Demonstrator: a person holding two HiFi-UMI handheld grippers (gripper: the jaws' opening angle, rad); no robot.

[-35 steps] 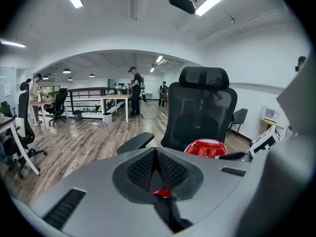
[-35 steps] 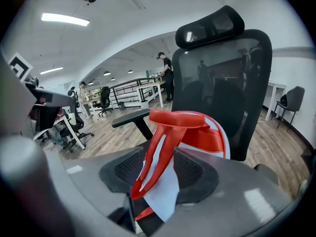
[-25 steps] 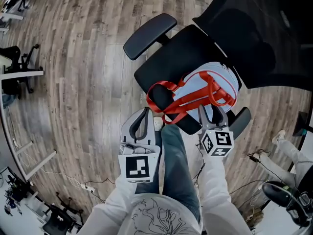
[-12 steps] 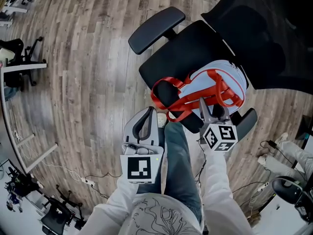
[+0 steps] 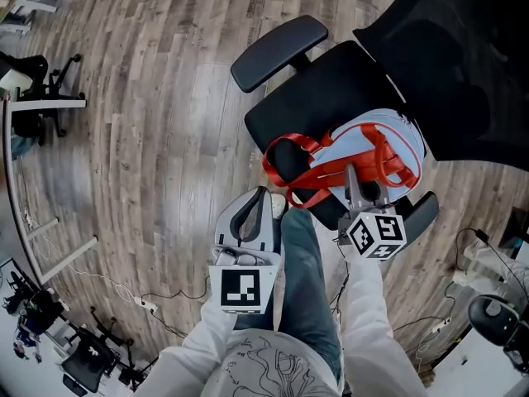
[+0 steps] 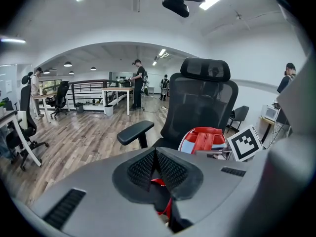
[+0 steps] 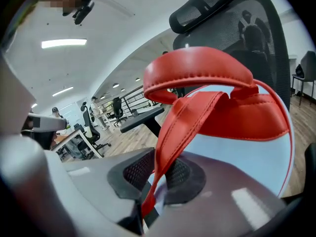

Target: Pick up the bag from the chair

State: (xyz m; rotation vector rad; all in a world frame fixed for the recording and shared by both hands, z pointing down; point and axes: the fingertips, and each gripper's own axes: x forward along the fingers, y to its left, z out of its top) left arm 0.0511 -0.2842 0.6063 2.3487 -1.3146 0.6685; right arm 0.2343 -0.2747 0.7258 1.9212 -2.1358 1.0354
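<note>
A light-blue bag [image 5: 357, 141] with red straps [image 5: 307, 172] lies on the seat of a black office chair [image 5: 318, 89]. My right gripper [image 5: 362, 180] is at the bag's near side. In the right gripper view it [image 7: 158, 174] is shut on a red strap [image 7: 182, 127] that runs up between its pads to the bag [image 7: 237, 157]. My left gripper [image 5: 258, 195] hangs just left of the strap loop, off the seat's front edge. In the left gripper view it [image 6: 157, 154] is shut, pads touching, with a bit of red strap showing behind the jaws and the bag [image 6: 205, 137] beyond.
The chair's mesh back [image 5: 446, 64] rises to the right, one armrest [image 5: 278, 52] on the far left side and another [image 5: 417, 209] by my right gripper. My leg [image 5: 302, 271] stands between the grippers. Other office chairs [image 5: 37, 98] and floor cables [image 5: 157, 304] lie left; people stand at desks [image 6: 138, 83].
The whole view has drifted, so chair and bag sit a little further right and lower. Both grippers keep their places relative to the bag; the right one stays on the strap.
</note>
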